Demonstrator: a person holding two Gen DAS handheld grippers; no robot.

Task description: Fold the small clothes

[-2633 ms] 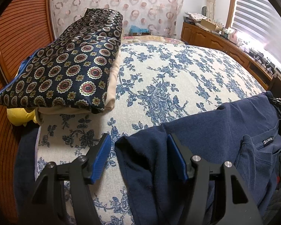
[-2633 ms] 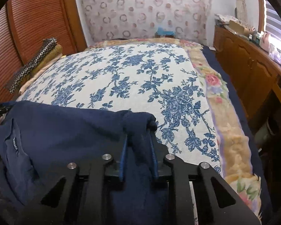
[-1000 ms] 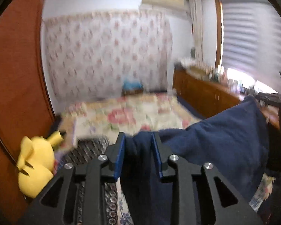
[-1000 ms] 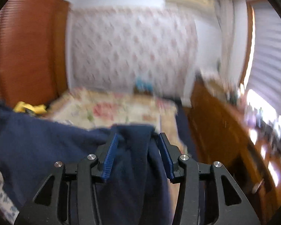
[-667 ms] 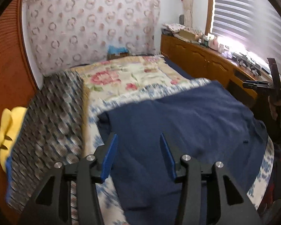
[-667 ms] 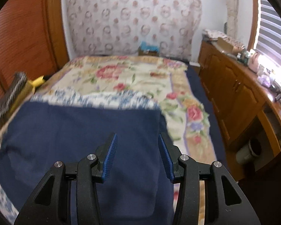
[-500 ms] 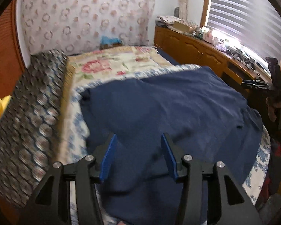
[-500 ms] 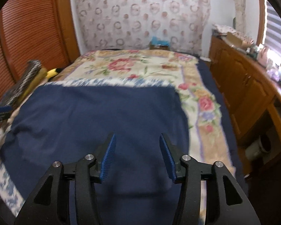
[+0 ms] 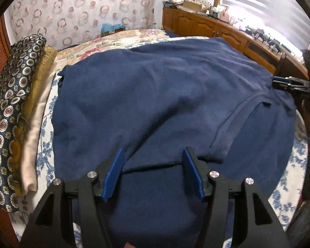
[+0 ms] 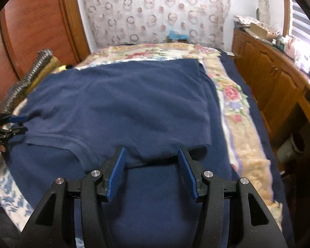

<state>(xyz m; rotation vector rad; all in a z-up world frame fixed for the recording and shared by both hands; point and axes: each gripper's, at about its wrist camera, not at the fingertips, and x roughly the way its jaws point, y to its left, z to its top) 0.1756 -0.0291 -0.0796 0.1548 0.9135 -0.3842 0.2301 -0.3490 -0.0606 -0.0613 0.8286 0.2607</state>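
Navy shirt (image 9: 165,95) lies spread flat over the blue-floral bedspread (image 9: 44,144), hem toward the far end, one sleeve reaching toward the right gripper (image 9: 283,83) at frame edge. Left gripper (image 9: 153,170) hangs just above the near edge w/ jaws opening, pads apart, cloth below them but not pinched. Right gripper jaws about half open in its own view, nothing clamped. Patterned folded bedding (image 9: 10,111) sits beside the shirt; wood cabinets (image 10: 279,86) on the other side.

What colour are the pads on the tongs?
Blue pads, ribbed, on black tongs; clearest in the right wrist view.
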